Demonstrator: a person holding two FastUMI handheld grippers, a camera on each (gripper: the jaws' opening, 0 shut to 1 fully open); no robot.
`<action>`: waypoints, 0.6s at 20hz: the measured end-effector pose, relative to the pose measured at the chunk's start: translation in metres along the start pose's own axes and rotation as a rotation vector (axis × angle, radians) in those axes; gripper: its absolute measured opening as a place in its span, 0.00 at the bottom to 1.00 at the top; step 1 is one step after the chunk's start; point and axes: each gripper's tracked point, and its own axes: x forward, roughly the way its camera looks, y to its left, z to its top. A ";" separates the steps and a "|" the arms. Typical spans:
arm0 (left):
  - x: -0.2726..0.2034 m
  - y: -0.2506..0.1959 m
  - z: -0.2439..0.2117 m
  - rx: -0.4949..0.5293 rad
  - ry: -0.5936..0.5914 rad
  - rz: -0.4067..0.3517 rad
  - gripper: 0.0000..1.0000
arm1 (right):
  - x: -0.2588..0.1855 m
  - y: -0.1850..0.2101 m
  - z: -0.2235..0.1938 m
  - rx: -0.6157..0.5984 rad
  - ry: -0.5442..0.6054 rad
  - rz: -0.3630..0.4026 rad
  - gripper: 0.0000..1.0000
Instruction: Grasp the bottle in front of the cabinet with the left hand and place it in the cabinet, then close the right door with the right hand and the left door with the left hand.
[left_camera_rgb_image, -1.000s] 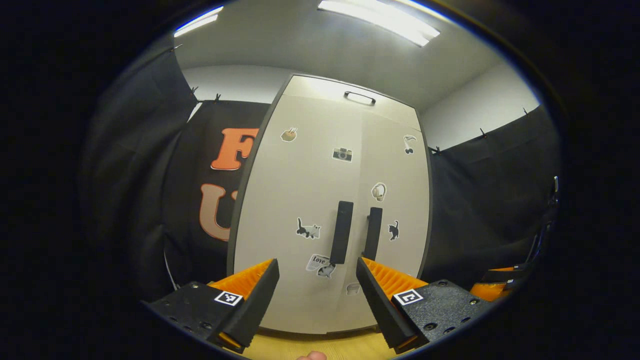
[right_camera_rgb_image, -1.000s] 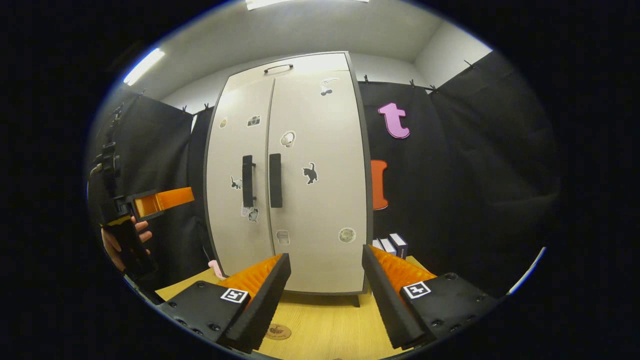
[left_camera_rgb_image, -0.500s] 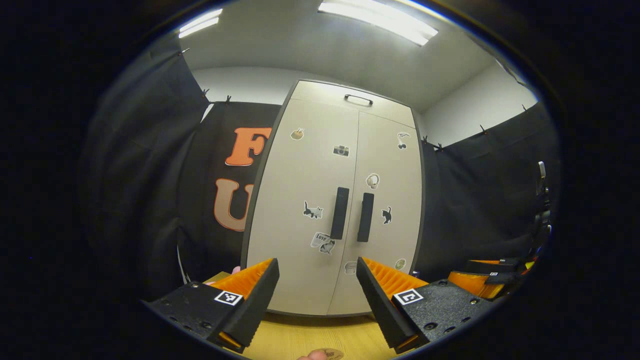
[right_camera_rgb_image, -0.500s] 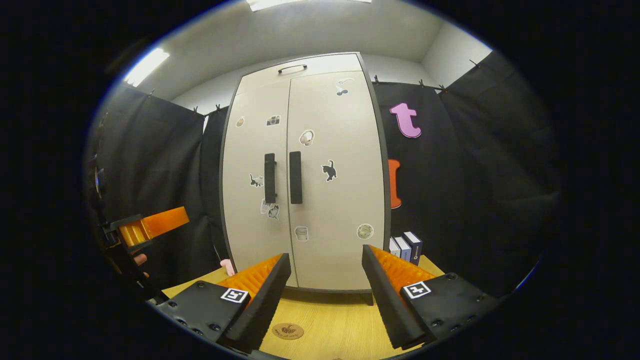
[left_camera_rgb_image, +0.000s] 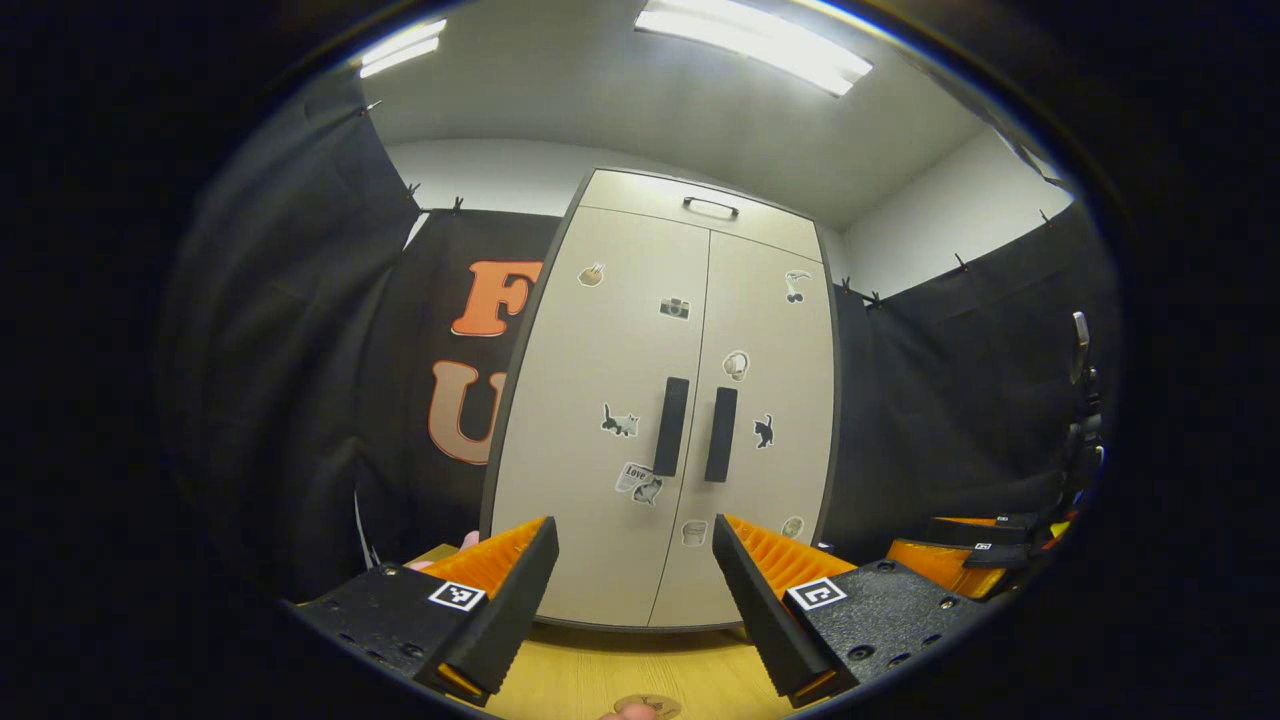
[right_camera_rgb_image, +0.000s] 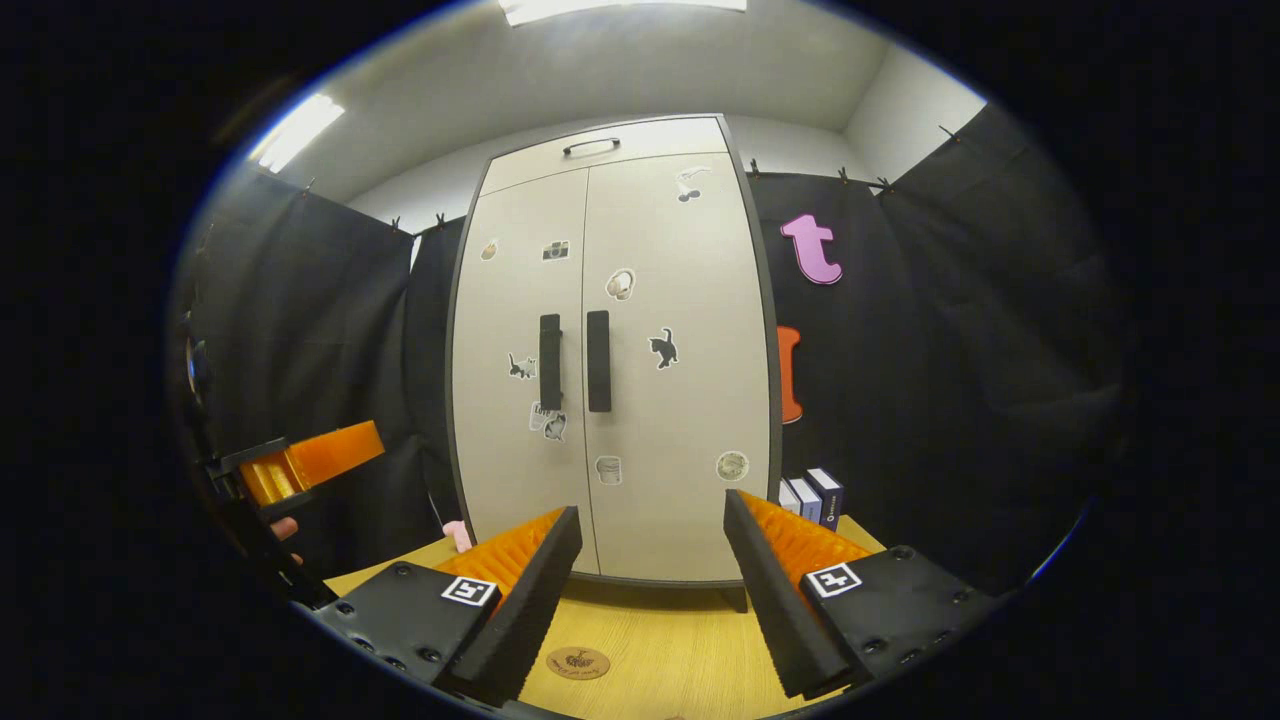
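The pale grey cabinet (left_camera_rgb_image: 640, 400) stands straight ahead with both doors shut, its two dark handles (left_camera_rgb_image: 695, 430) side by side at the middle seam. My left gripper (left_camera_rgb_image: 635, 590) is open and holds nothing, hanging over the wooden table a short way in front of the doors. In the right gripper view the cabinet (right_camera_rgb_image: 660, 400) is likewise shut, its handles (right_camera_rgb_image: 574, 361) left of centre. My right gripper (right_camera_rgb_image: 650, 590) is open with nothing between its fingers. The left gripper (right_camera_rgb_image: 300, 465), held by a hand, is at the far left there.
Stickers dot both doors. A small round coaster (right_camera_rgb_image: 578, 662) lies on the wooden table (right_camera_rgb_image: 660, 640) before the cabinet. Several small boxes (right_camera_rgb_image: 815, 495) stand to the cabinet's right, and a pink object (right_camera_rgb_image: 458, 535) sits at its left foot. The right gripper (left_camera_rgb_image: 960, 565) is low on the right.
Both grippers have drawn back from the cabinet, which now looks smaller and farther off. The doors stay shut and both grippers stay open.
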 end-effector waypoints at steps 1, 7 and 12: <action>0.001 -0.001 0.001 0.000 0.000 -0.003 0.95 | 0.000 0.000 0.002 0.000 -0.004 -0.001 0.96; 0.003 -0.012 -0.001 -0.023 0.007 -0.029 0.95 | -0.004 -0.007 0.007 -0.008 -0.021 -0.021 0.96; 0.004 -0.019 -0.011 -0.004 0.039 -0.051 0.95 | -0.005 -0.011 0.006 -0.003 -0.019 -0.033 0.96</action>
